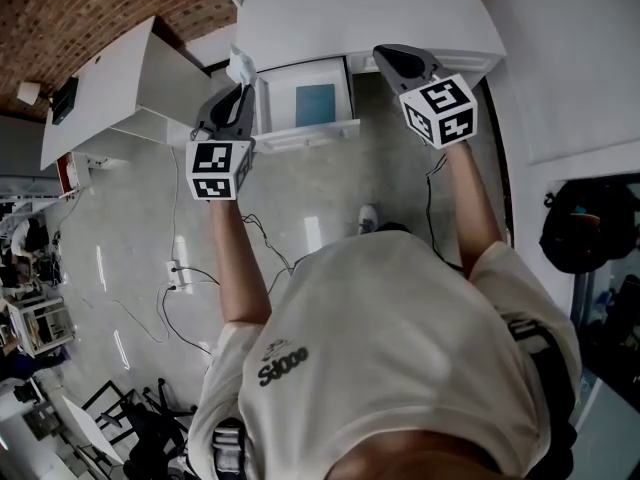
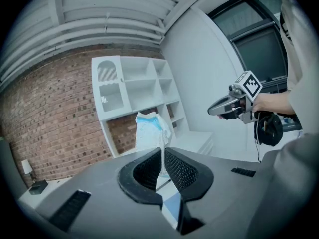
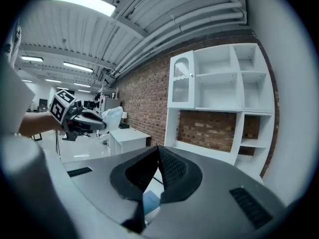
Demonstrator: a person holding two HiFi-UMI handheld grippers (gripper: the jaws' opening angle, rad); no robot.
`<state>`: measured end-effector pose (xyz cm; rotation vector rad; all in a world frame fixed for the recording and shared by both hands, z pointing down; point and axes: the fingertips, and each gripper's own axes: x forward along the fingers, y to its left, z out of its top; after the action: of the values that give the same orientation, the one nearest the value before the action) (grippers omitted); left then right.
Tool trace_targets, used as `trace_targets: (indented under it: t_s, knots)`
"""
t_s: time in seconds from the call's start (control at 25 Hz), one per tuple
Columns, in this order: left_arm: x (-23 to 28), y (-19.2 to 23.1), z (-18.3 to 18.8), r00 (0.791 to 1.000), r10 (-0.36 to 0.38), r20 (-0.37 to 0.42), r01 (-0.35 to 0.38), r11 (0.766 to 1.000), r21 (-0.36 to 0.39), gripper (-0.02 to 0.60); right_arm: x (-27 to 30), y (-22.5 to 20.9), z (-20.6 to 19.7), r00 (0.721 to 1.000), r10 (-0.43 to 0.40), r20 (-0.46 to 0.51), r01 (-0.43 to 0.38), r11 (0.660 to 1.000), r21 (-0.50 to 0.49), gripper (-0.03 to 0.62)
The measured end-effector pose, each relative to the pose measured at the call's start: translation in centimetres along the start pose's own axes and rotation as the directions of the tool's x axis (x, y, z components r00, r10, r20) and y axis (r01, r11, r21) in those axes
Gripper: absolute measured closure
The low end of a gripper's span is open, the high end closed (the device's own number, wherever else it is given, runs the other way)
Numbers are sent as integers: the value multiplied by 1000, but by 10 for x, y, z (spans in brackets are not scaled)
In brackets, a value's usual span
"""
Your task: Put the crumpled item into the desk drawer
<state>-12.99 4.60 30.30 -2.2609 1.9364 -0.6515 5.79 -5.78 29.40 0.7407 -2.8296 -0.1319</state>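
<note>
The crumpled item (image 1: 241, 65) is a white wad with a blue patch, and my left gripper (image 1: 243, 88) is shut on it just left of the open desk drawer (image 1: 300, 135). In the left gripper view the crumpled item (image 2: 149, 130) sticks up from between the closed jaws of my left gripper (image 2: 163, 159). My right gripper (image 1: 386, 56) hangs at the drawer's right side, over the desk's front edge, shut with nothing in it. The right gripper view shows that gripper (image 3: 158, 154) with its jaws together, and the left gripper (image 3: 83, 119) with the crumpled item (image 3: 112, 116) off to the left.
A blue flat thing (image 1: 315, 104) lies inside the drawer. The white desk top (image 1: 360, 13) is behind it and a second white desk (image 1: 110, 83) stands to the left. Cables (image 1: 180, 278) trail on the floor. A white shelf unit (image 3: 224, 98) stands against the brick wall.
</note>
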Motion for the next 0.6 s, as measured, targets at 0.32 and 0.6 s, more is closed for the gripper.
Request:
trace_targets:
  t_s: [0.32,0.6]
  knots:
    - [59,3,-9,998,20,-66,-22,999,-27,549,48,-40,-38,995,72,-66,-66,993,95,588]
    - [97,10,-40,992,-5,-122,-2,998,-60,549,83,-53,-56,992,86,-92,-75,990,116,588]
